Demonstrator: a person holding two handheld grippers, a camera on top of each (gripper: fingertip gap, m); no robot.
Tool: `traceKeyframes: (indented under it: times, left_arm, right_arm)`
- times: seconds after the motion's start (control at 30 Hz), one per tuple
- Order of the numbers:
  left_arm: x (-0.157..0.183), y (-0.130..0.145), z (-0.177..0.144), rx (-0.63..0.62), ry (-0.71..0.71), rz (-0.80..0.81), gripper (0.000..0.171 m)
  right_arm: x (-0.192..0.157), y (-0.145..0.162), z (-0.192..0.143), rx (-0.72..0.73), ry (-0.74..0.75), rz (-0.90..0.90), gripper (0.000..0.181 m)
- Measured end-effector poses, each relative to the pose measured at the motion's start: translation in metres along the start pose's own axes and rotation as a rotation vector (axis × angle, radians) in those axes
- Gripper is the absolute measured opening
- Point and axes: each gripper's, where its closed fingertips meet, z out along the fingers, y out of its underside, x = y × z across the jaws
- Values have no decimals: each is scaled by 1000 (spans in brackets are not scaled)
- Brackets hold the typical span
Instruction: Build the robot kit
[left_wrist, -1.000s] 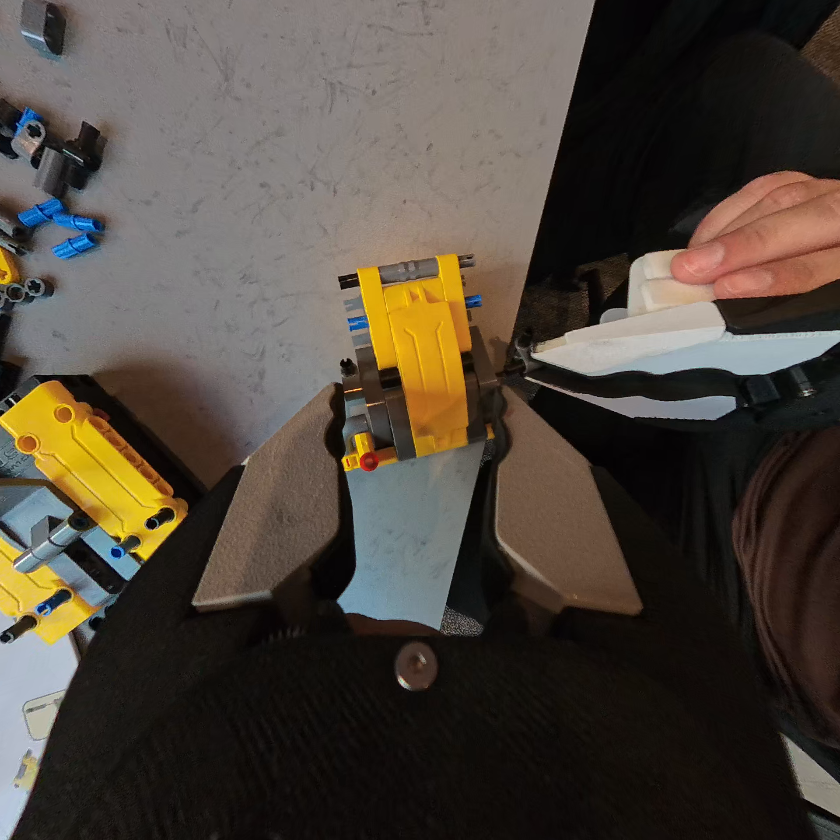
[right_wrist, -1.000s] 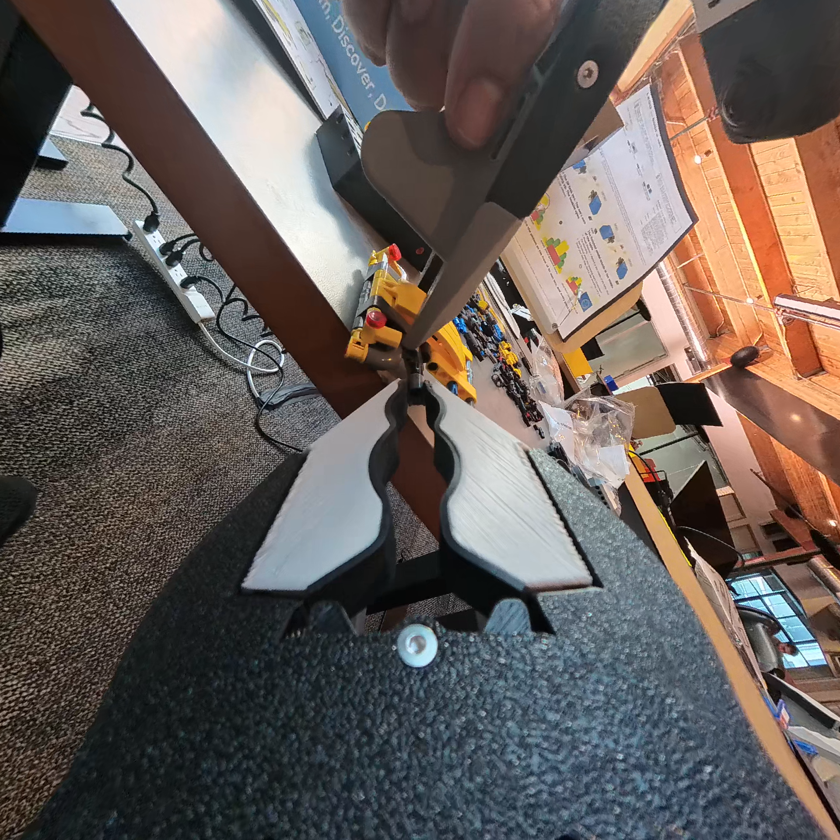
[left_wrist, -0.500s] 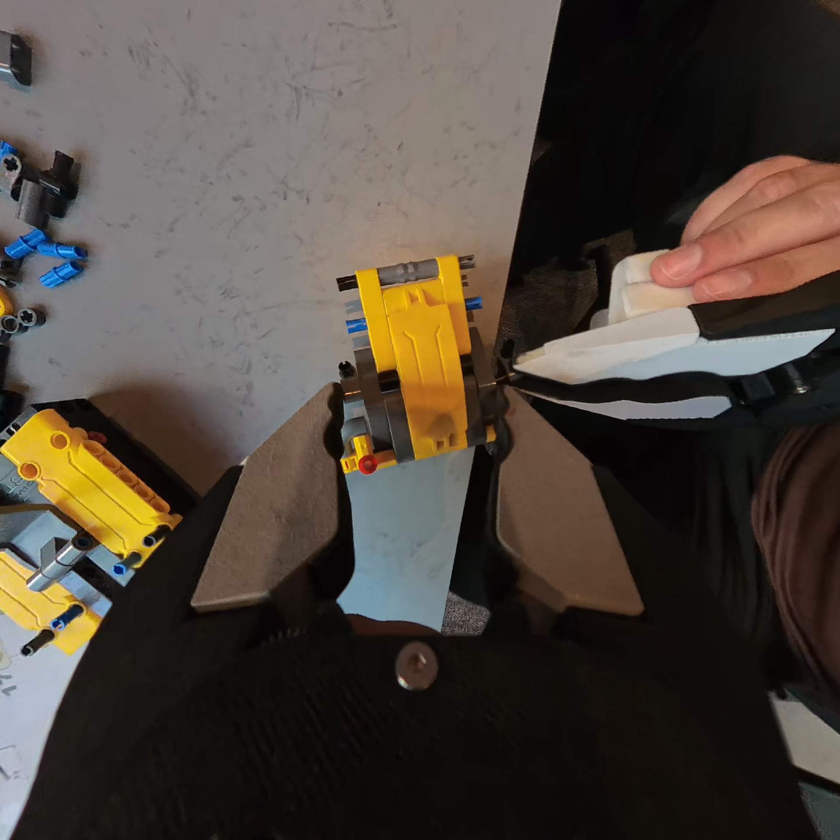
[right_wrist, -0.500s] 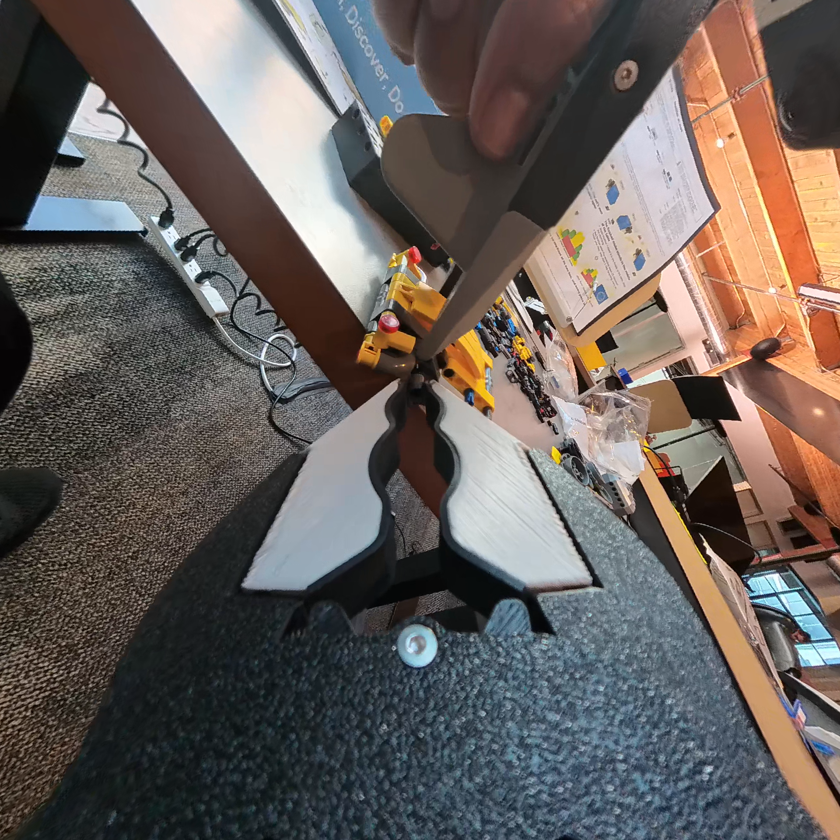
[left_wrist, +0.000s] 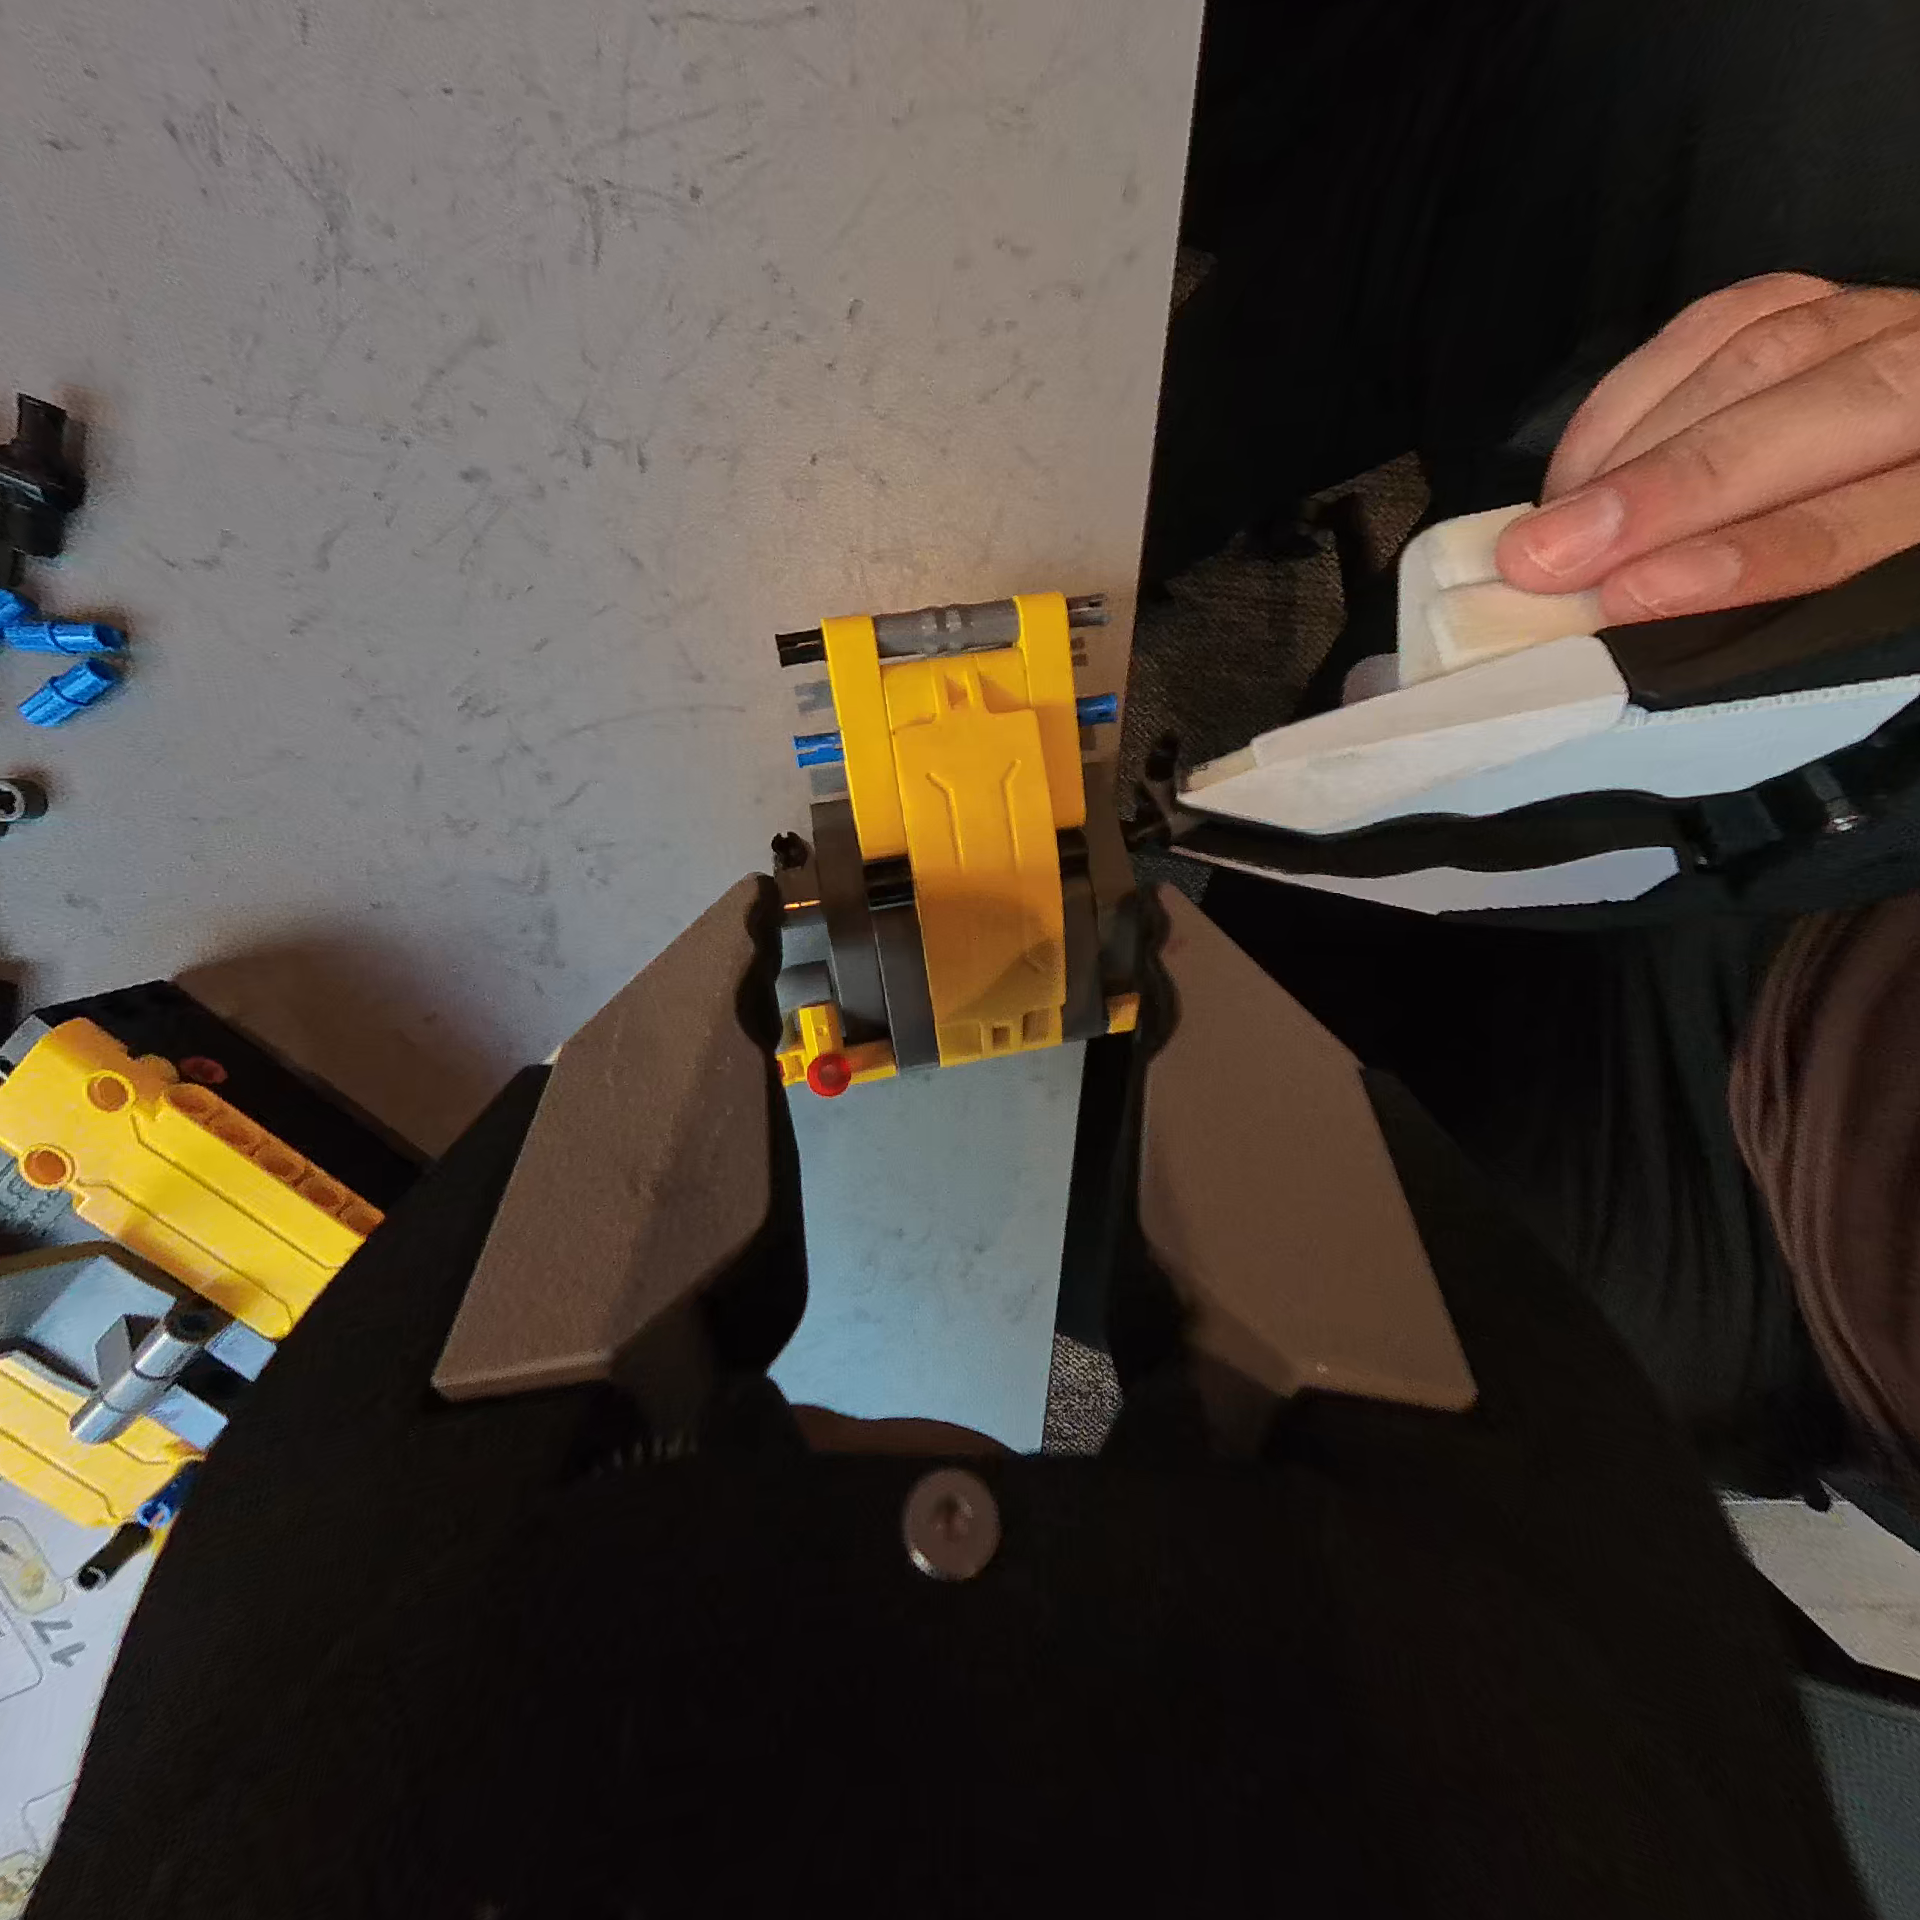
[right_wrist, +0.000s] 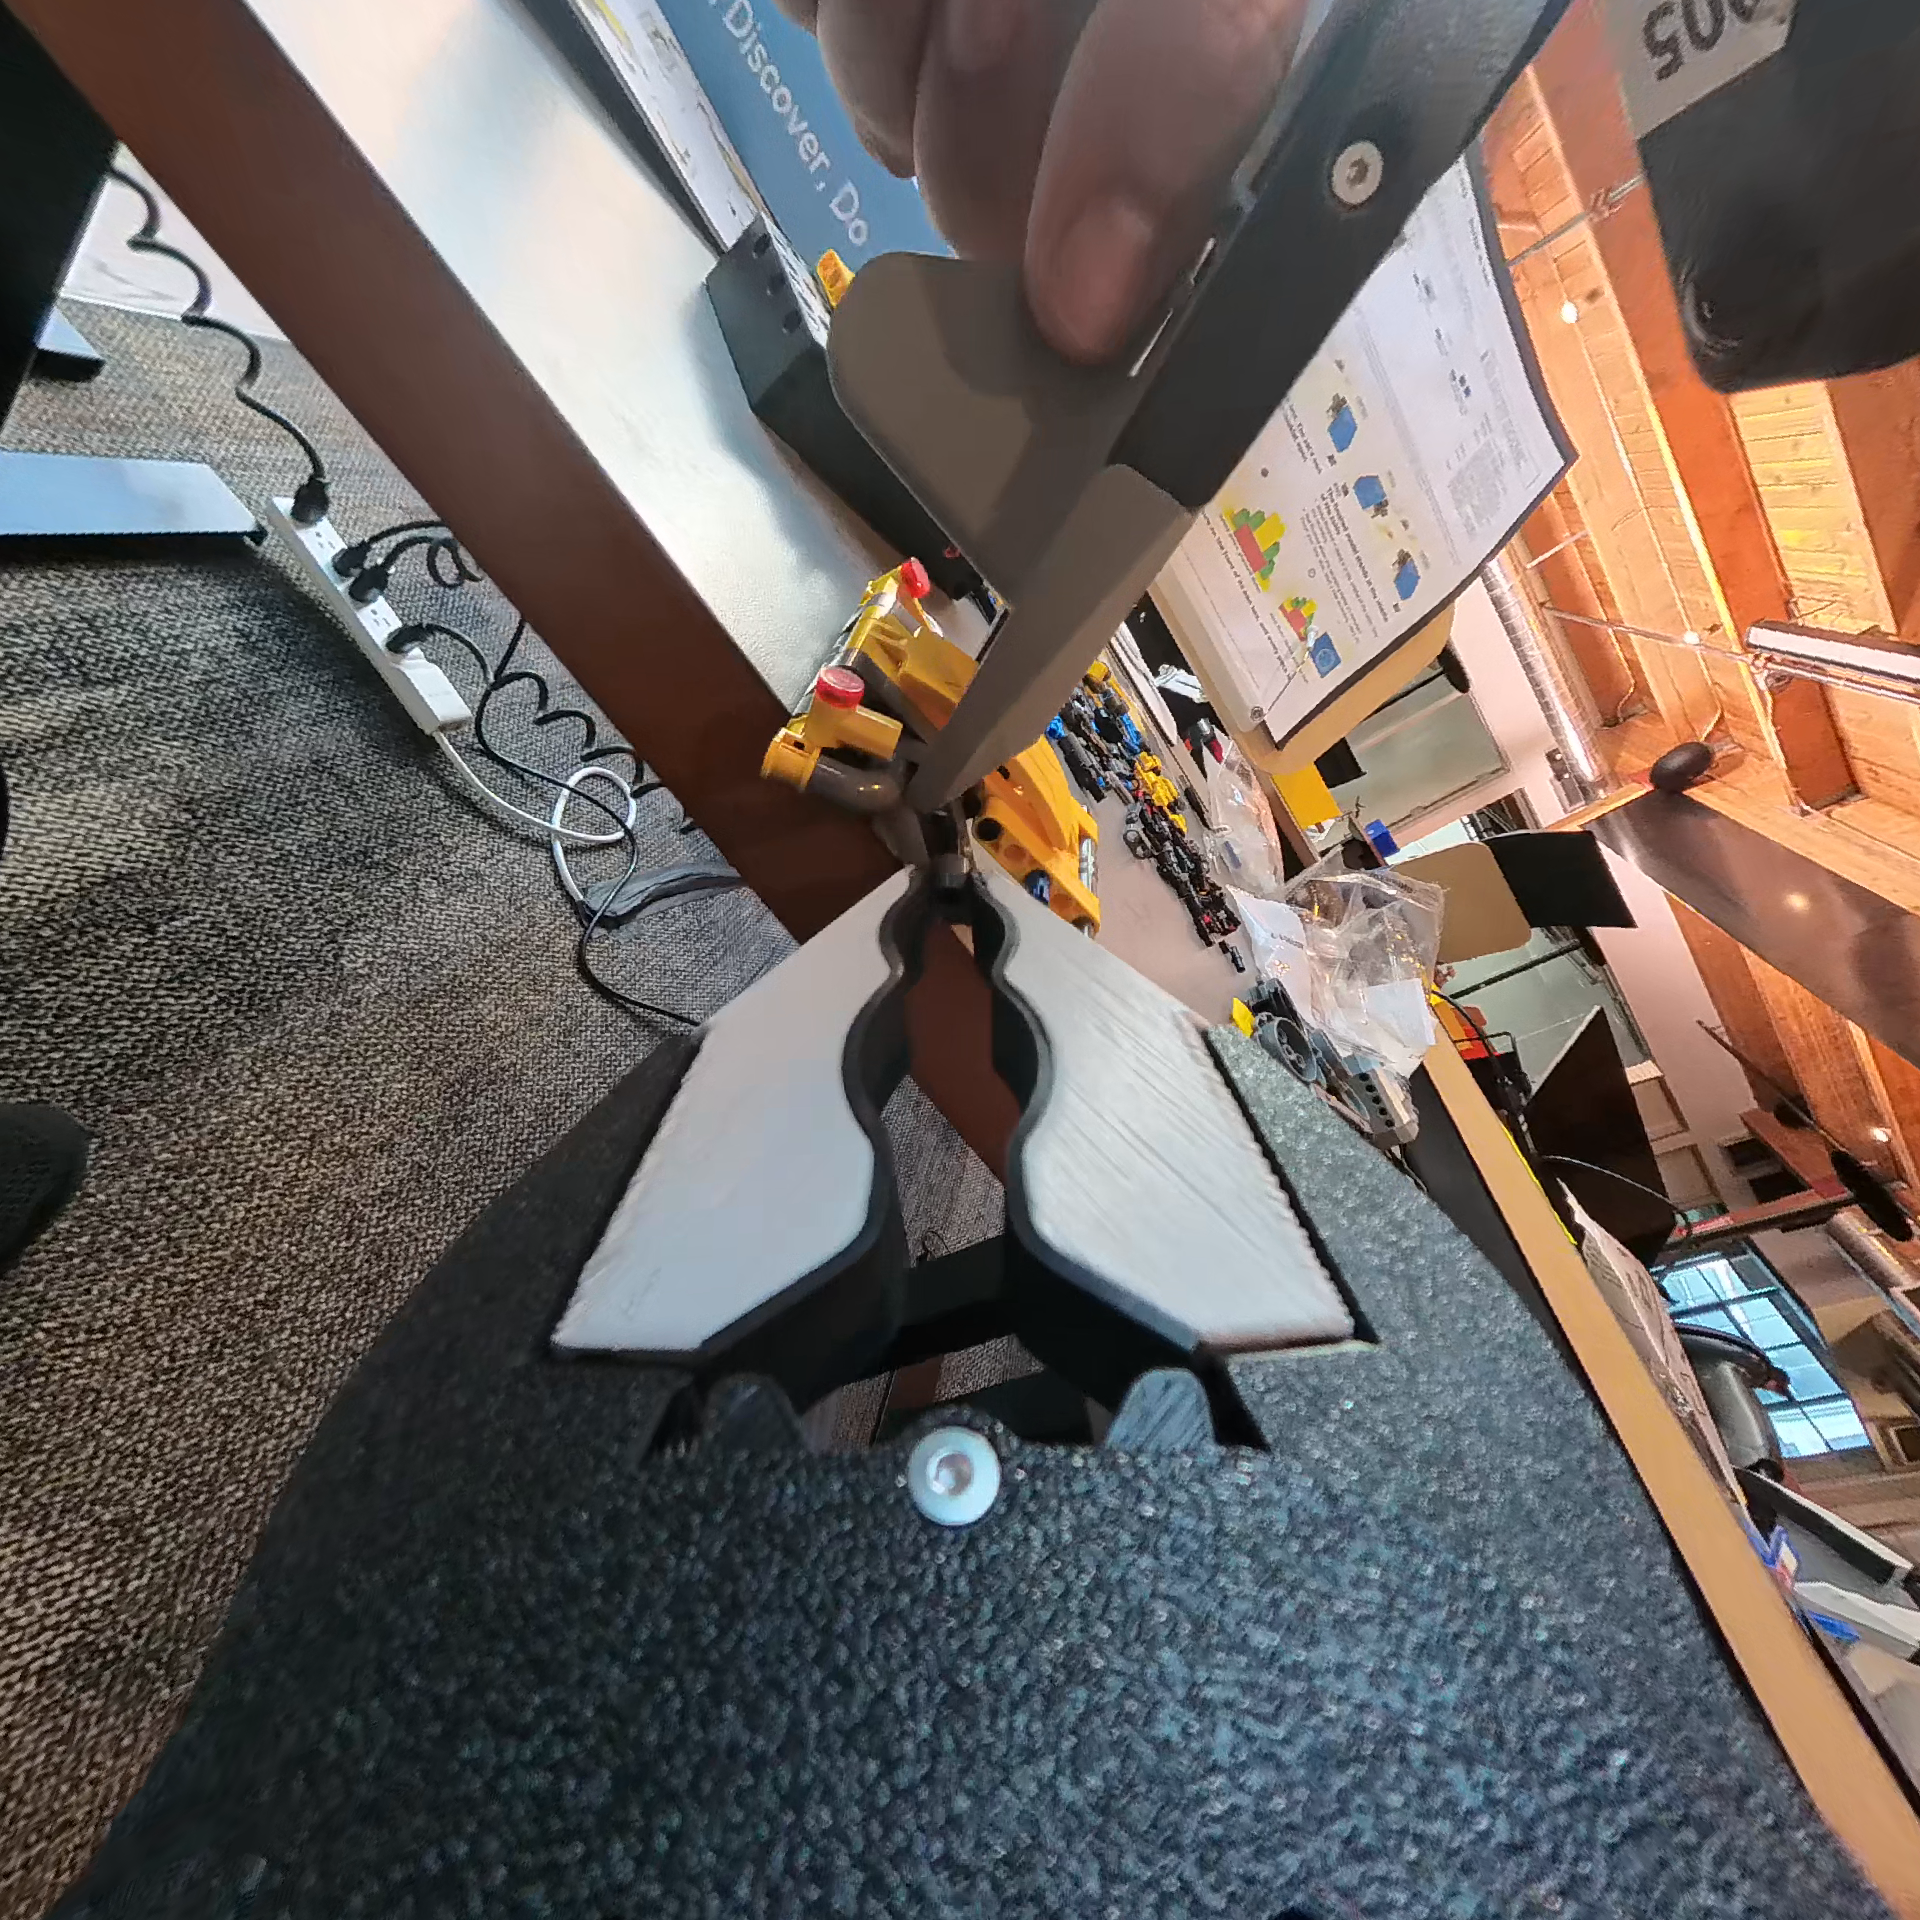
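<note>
Two tools are in my feeds, both working at the right edge of the grey bench (left_wrist: 520, 364), which fills most of the left wrist view. My left tool (left_wrist: 961, 935) has its brown fingers (left_wrist: 644, 1143) pressed against the sides of a yellow-and-grey brick assembly (left_wrist: 961, 821), pinching its dark grey base; the assembly sits at the very right edge of the bench, with a red stud (left_wrist: 828, 1073) at its near left corner and blue pins (left_wrist: 816, 746) sticking out of its side. My right tool (right_wrist: 940, 883) comes in from off the bench edge, over the carpet (right_wrist: 260, 935). Its white fingers (right_wrist: 758, 1164) are drawn nearly together at the tips, pinching a small black pin (right_wrist: 945, 878) that meets the right side of the assembly's base; I cannot tell how far the pin is seated. A hand (left_wrist: 1745, 457) rests on the white block atop that tool.

Near the bench's left edge lies a larger yellow-and-grey build (left_wrist: 156, 1247), partly on a black box (left_wrist: 260, 1049). Farther up that edge are loose blue connectors (left_wrist: 68, 665) and black pieces (left_wrist: 36, 468). In the right wrist view, a crumpled clear bag (right_wrist: 1361, 966) and an instruction sheet (right_wrist: 1392, 436) sit farther along the bench, and a white power strip (right_wrist: 364, 613) lies on the carpet below.
</note>
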Motion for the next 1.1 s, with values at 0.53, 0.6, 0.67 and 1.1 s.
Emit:
traceKeyframes:
  times: [0.53,0.6,0.67,1.1]
  left_arm:
    - [1,0,0,31,-1,-15,66]
    - [1,0,0,34,-6,-22,67]
    - [1,0,0,36,-16,-34,66]
    - [-5,-14,-23,225,-136,-26,64]
  right_arm:
    - [-4,-3,1,-4,10,3,3]
    - [-4,-1,2,-25,2,23,3]
    - [-3,0,3,-49,-13,52,3]
    - [9,9,-3,-28,-1,60,3]
